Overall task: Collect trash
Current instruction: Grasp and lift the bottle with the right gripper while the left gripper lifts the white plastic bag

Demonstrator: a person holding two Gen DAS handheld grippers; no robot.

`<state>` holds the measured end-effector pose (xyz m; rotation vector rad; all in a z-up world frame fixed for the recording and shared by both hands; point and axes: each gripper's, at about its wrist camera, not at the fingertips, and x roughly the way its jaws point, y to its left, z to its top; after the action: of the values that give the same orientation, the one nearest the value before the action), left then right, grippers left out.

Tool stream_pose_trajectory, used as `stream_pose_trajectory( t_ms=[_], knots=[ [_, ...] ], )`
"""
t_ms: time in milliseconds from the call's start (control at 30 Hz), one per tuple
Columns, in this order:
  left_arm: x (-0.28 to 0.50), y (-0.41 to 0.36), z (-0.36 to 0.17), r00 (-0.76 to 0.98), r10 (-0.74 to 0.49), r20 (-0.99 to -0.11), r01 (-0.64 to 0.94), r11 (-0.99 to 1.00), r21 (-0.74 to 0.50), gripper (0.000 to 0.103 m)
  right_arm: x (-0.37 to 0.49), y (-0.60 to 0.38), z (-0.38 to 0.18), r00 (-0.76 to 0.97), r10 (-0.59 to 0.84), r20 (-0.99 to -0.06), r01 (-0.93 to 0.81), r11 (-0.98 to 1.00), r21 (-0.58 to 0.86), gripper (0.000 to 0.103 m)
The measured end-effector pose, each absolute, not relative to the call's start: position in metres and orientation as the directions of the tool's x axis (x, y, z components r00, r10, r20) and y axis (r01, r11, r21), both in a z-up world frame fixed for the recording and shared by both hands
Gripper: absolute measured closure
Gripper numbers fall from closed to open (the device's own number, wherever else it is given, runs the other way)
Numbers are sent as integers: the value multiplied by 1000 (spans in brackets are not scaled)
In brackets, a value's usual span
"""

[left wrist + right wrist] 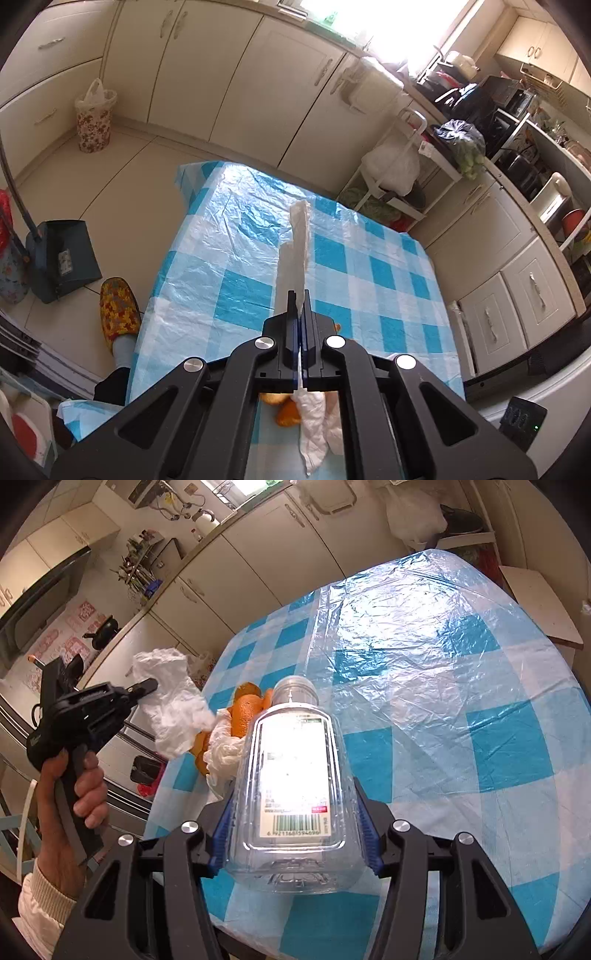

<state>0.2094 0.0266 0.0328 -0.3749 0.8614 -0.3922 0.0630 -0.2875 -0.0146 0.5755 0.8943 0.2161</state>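
My left gripper (299, 295) is shut on a white crumpled tissue (300, 236), which sticks out past the fingertips above the blue-checked table (229, 229). In the right wrist view the same gripper (147, 686) holds the tissue (170, 701) off the table's left edge, gripped by a hand (74, 775). My right gripper (293, 801) is shut on a clear plastic bottle (291, 760) with a white label, its blue pads pressing both sides. Orange peels (245, 709) and another white tissue (225, 749) lie on the table just beyond the bottle.
A floral bin (92, 118) lined with a plastic bag stands on the floor by the cabinets. A dark dustpan (62, 254) and a foot in a patterned slipper (118, 314) are left of the table. A white rack (395, 170) with bags stands beyond the table.
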Motion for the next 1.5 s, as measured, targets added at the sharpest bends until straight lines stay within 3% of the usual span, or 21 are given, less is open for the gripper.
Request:
stream_pose_trajectory(
  t_ms=[200, 367, 467, 633, 767, 867, 1100, 1500],
  knots=[
    [151, 47, 73, 631, -495, -597, 202, 848, -490, 101, 54, -288, -12, 613, 400, -681, 65, 834, 547, 48],
    [101, 54, 97, 650, -508, -566, 227, 840, -493, 101, 60, -249, -14, 577, 216, -788, -2, 965, 263, 48],
    [77, 57, 105, 654, -519, -550, 238, 831, -502, 101, 59, -233, -20, 576, 149, -804, -34, 987, 159, 47],
    [47, 66, 113, 656, -539, -528, 250, 816, -521, 101, 56, -264, -25, 568, 319, -759, 56, 905, 422, 47],
    [33, 75, 119, 658, -552, -513, 256, 804, -537, 101, 45, -288, -29, 588, 467, -661, 126, 754, 645, 48],
    [26, 79, 122, 661, -556, -505, 256, 799, -544, 101, 34, -296, -25, 615, 522, -591, 120, 678, 725, 48],
    [16, 84, 128, 663, -568, -488, 262, 786, -560, 101, 8, -311, -15, 661, 585, -471, 99, 554, 827, 47],
    [-6, 79, 142, 665, -590, -458, 296, 771, -564, 101, -29, -314, -5, 686, 628, -368, 37, 475, 879, 47]
  ],
)
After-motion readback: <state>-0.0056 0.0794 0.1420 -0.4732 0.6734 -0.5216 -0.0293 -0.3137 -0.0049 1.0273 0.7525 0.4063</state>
